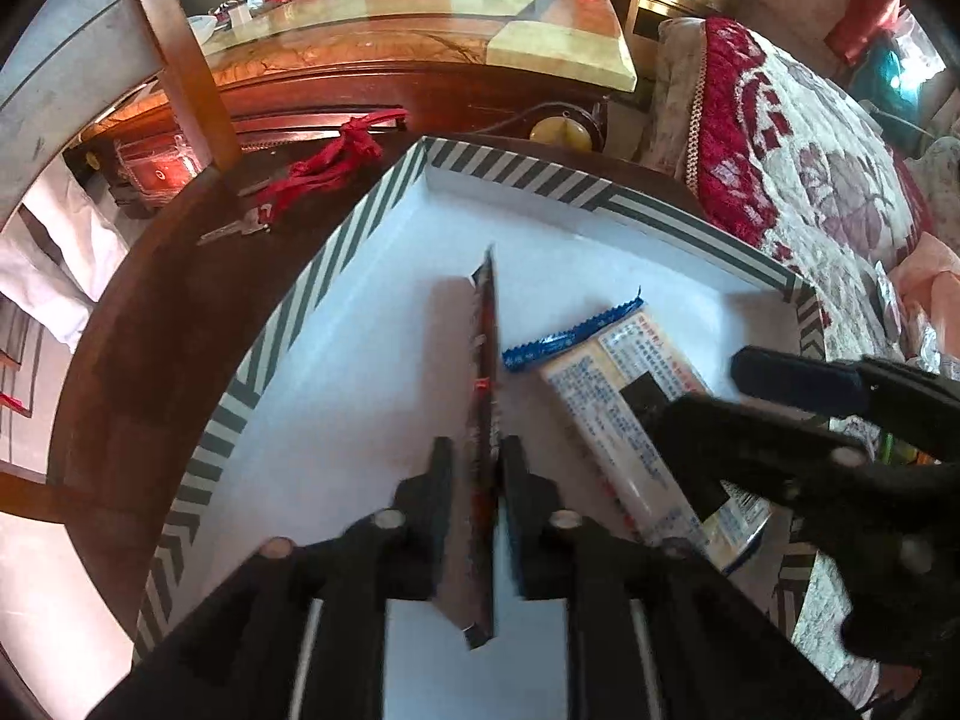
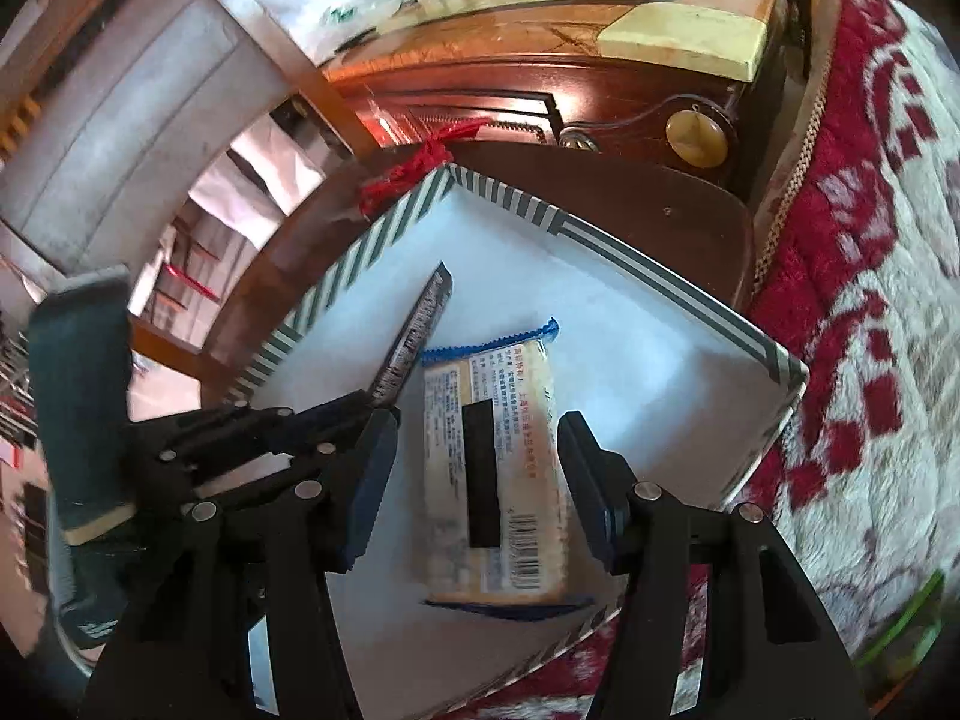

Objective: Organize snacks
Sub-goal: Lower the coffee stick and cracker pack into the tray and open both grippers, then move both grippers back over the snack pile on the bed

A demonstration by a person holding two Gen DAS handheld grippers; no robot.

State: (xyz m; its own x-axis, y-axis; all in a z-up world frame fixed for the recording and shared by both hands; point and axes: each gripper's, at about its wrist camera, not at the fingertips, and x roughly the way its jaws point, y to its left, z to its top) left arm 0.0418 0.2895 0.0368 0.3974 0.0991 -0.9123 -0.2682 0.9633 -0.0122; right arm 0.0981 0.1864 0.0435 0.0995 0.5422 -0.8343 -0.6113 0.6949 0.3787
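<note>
A white box with a striped rim sits on a dark wooden table. My left gripper is shut on a thin dark red snack packet, held edge-on over the box floor; the packet also shows in the right wrist view. A cream and blue biscuit packet lies flat in the box. My right gripper is open, with one finger on each side of the biscuit packet and not touching it. The right gripper also shows in the left wrist view.
A red tassel with keys lies on the table beyond the box. A marble-topped wooden cabinet stands behind. A red and white floral blanket borders the box on the right. A chair stands at the left.
</note>
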